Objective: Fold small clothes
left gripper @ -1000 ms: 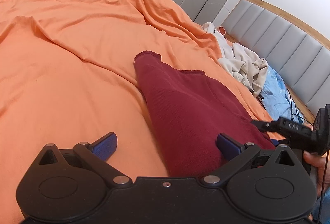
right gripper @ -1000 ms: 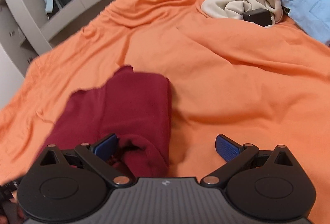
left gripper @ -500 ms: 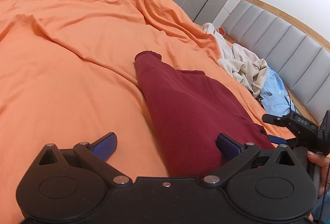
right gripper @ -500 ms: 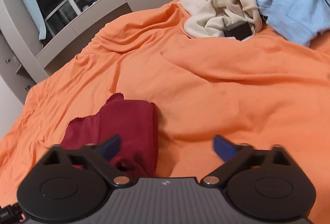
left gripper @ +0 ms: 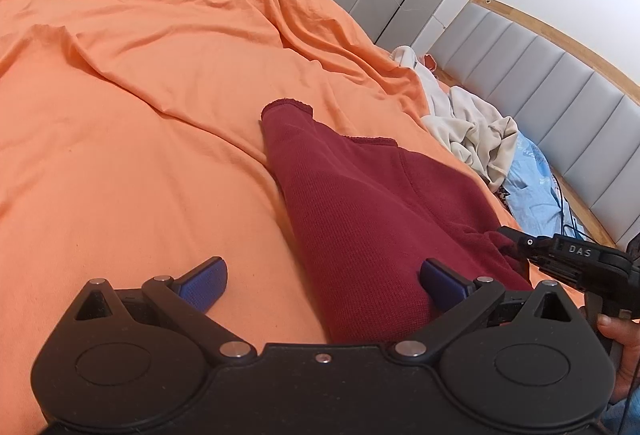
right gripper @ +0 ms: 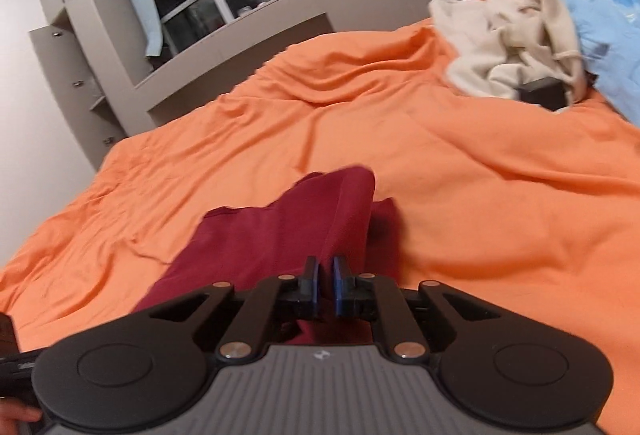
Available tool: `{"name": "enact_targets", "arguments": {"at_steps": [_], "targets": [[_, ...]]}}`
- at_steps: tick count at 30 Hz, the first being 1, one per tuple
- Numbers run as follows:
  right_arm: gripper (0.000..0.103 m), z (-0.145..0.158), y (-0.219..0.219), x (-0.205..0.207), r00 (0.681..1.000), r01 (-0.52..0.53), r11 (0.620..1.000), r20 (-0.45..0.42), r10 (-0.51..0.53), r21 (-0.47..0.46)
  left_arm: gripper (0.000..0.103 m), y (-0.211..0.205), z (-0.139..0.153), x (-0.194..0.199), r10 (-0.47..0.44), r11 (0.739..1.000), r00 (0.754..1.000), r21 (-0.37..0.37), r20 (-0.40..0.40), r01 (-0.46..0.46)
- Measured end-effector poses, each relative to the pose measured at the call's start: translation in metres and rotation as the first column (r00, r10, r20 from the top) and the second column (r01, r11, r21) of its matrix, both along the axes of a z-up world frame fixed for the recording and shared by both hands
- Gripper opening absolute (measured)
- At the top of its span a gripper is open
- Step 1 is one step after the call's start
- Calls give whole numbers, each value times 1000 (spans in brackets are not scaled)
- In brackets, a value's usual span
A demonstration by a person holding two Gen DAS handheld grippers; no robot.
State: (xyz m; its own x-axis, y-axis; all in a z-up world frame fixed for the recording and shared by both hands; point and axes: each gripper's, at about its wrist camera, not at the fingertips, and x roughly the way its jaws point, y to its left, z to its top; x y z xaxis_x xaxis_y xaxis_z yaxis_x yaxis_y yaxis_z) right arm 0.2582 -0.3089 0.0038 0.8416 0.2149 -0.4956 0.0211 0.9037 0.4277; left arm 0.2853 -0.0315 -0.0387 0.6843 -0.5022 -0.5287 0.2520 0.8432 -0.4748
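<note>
Right wrist view: the maroon garment lies on the orange bedsheet and runs straight up from the gripper toward twelve o'clock, its near fold lifted off the sheet and drawn between the blue pads. The right gripper has just been closing and now pinches that fold, the pads nearly together with red cloth between them. At one to two o'clock, well apart from the garment, a crumpled cream garment sits beside a light blue garment, and a small black object pokes out just under the cream one. In the left wrist view the same maroon piece stretches from the lower centre up toward twelve o'clock, its cuffed end farthest away. The left gripper hangs over it with jaws spread wide: the right-hand pad rests just above the cloth, the other over bare sheet, neither pressing. At three to four o'clock the right gripper's black fingers come in from the frame edge and bite the garment's near edge, with a hand on its handle below. The grey padded headboard curves across two o'clock.
</note>
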Motion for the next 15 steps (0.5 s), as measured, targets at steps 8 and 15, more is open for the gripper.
{"name": "enact_targets", "arguments": {"at_steps": [8, 15], "targets": [[18, -7, -20, 6, 995, 76, 995, -71, -71, 66, 103, 0, 0, 0, 1, 1000, 1000, -1, 1, -1], [55, -24, -42, 22, 983, 110, 987, -157, -92, 114, 103, 0, 0, 0, 0, 1000, 1000, 1, -2, 0]]}}
